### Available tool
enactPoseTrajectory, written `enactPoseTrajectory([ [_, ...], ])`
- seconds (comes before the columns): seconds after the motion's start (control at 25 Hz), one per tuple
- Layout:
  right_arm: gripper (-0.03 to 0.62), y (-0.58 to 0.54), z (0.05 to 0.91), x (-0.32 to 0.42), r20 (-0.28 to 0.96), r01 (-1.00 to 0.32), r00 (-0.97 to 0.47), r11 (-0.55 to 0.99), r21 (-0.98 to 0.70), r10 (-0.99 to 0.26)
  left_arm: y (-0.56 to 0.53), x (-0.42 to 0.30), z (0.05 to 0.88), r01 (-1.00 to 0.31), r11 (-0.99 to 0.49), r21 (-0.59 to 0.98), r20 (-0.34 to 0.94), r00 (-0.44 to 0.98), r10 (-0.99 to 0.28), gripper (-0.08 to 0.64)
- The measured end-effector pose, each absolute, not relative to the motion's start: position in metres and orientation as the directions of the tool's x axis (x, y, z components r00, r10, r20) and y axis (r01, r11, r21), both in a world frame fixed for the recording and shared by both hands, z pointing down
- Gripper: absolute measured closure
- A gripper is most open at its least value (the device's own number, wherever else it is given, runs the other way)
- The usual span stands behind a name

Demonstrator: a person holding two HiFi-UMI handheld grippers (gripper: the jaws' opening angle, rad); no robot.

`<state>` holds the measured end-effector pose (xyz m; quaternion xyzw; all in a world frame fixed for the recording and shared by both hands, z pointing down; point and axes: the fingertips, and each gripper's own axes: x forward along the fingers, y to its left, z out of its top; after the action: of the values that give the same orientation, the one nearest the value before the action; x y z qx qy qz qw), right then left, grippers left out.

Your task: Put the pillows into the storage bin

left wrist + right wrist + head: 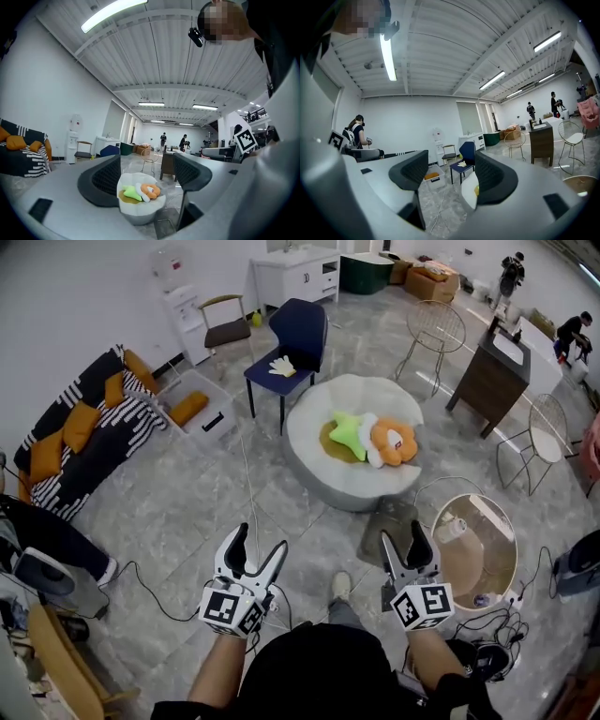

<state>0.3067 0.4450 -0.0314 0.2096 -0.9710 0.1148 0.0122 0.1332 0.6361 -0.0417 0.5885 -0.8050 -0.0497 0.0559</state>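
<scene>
1. Head view: The left gripper [258, 542] and the right gripper [405, 538] are held out low in front of the person. Both have their jaws apart, with nothing in them. The orange pillows [80, 425] lie on the striped sofa [103, 442], well off to the left and ahead. The storage bin [216, 423] sits just beside the far end of the sofa, and one orange pillow [188, 408] is already in it. The sofa runs in a slant, from low on the left up toward the bin. The left gripper is on the sofa's side, so I think it will get to the pillows first.

2. Left gripper view: The left gripper [145, 173] is wide open and empty. It looks at a white bean bag [140, 213] with soft toys on it, not at the pillows. The pillows [16, 142] show far over at the left edge.

3. Right gripper view: The right gripper [450, 173] is open and empty too. The storage bin [432, 182] shows between its jaws, but far away, with something orange in it. To reach the sofa, both grippers need to go left.
</scene>
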Motion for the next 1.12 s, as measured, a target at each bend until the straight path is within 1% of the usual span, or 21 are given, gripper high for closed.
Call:
enactPoseTrajectory([
  [0.08, 0.287, 0.425, -0.027, 0.293, 0.079, -0.401, -0.916, 0.887, -0.23, -0.394, 0.62, 0.124, -0.043, -0.94, 0.312, 0.138, 0.032, -0.311, -0.95, 0.207],
  [0.28, 0.286, 0.367, -0.032, 0.262, 0.043, -0.366, -0.93, 0.903, -0.224, -0.366, 0.567, 0.095, -0.053, -0.93, 0.349, 0.113, 0.005, -0.351, -0.936, 0.206],
  [0.52, 0.286, 0.297, -0.037, 0.255, 0.014, -0.377, -0.923, 0.899, -0.225, -0.384, 0.502, 0.077, -0.059, -0.925, 0.363, 0.117, 0.012, -0.364, -0.931, 0.206],
  [0.68, 0.287, 0.266, -0.037, 0.249, 0.02, -0.387, -0.919, 0.892, -0.236, -0.393, 0.469, 0.068, -0.058, -0.92, 0.37, 0.13, 0.013, -0.371, -0.929, 0.206],
  [0.88, 0.287, 0.24, -0.026, 0.237, 0.042, -0.4, -0.914, 0.88, -0.254, -0.404, 0.438, 0.055, -0.053, -0.93, 0.349, 0.116, 0.024, -0.349, -0.937, 0.206],
  [1.12, 0.287, 0.221, -0.018, 0.198, 0.064, -0.413, -0.91, 0.876, -0.251, -0.411, 0.399, 0.02, -0.035, -0.951, 0.306, 0.051, 0.054, -0.303, -0.951, 0.206],
])
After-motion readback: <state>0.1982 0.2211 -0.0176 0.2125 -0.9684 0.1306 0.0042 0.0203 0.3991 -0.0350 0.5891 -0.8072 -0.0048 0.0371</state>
